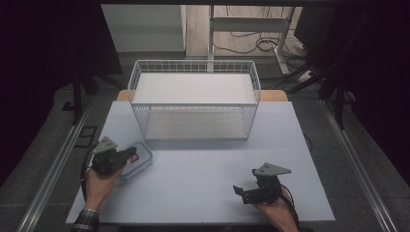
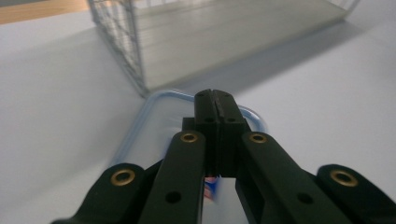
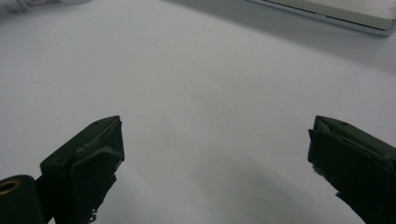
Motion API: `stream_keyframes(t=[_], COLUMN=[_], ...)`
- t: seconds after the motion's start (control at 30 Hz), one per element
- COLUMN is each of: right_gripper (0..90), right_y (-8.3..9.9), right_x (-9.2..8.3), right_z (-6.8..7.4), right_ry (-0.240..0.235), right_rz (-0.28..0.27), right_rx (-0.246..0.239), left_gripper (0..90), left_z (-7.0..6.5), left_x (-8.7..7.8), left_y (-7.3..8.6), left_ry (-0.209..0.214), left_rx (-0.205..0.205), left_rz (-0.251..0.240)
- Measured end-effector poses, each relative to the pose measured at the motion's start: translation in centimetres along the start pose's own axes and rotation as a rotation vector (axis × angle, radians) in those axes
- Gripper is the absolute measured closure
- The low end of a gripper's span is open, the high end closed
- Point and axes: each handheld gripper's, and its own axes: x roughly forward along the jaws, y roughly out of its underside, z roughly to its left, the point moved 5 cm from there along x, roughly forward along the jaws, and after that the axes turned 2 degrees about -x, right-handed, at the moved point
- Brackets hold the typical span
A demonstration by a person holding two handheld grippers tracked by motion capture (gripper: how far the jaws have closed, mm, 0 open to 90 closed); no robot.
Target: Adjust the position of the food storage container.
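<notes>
Wire basket (image 1: 193, 96) at table's (image 1: 208, 183) far middle, small lidded box (image 1: 138, 162) near left edge.

Basket long axis across the table, white shelf over the top, lower level bare. Box clear with blue-rimmed lid, rounded corners, something red and pink inside, too small to tell; long axis slanted from near left toward the basket's near left corner, close to it but apart. Left gripper (image 1: 126, 153) over the box, jaws pressed together above the lid (image 2: 154, 135), pointing toward the basket; contact with lid hard to tell. Right gripper (image 1: 238, 190) near the front right, low over bare table, jaws wide apart, pointing left. Between the two, open white tabletop. Beyond the table, desk legs and cables on the floor.
</notes>
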Motion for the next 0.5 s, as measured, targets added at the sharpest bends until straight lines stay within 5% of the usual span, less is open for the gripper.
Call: stream_keyframes(t=[0.27,0.4,0.5], right_gripper=[4.9,5.2,5.6], right_y=[0.2,0.2,0.2], right_x=[0.2,0.3,0.3], right_z=[0.0,0.0,0.0], right_ry=[0.006,0.007,0.008], right_rz=[0.021,0.028,0.032], right_rx=[0.001,0.002,-0.006], left_gripper=[89.8,89.8,89.8], left_z=[3.8,4.8,4.9], left_x=[1.7,2.5,3.0], left_y=[-0.4,-0.3,-0.2], left_ry=[-0.087,-0.104,-0.078], left_rx=[-0.032,-0.042,-0.055], left_rz=[0.029,0.073,0.100])
